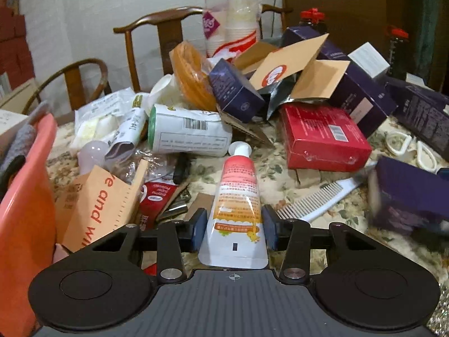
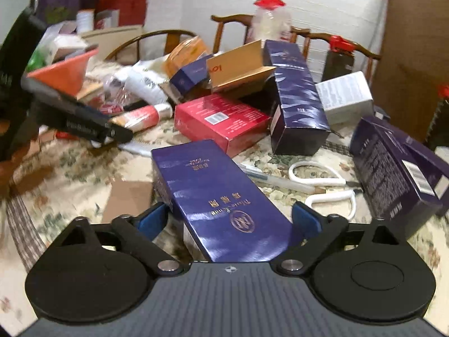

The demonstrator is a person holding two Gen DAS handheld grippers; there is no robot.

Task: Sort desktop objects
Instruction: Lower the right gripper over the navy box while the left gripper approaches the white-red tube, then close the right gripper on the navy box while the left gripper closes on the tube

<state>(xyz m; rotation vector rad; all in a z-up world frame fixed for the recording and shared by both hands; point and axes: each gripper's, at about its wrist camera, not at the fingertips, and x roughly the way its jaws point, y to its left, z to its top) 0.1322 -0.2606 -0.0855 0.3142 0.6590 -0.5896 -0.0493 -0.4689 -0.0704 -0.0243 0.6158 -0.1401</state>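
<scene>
A: Left wrist view, what can't you read?
B: Pink bin (image 1: 25,196) cut off by the left edge, top to bottom. Purple box (image 1: 412,196) near the tabletop's right edge is smeared w/ blur. Tube (image 1: 238,193) text too small to read.
A: Right wrist view?
B: Whole left side blurred: black gripper body (image 2: 81,120) is smeared and covers the tube's (image 2: 143,116) rear end. Scissors (image 2: 322,185) blades hidden behind the dark box (image 2: 393,174). Blue box (image 2: 221,196) near end hidden under the camera housing.

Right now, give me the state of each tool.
Left tool: closed on the toothpaste tube, pads against its sides.
Right tool: open around the purple box; a gap shows at the right pad.
</scene>
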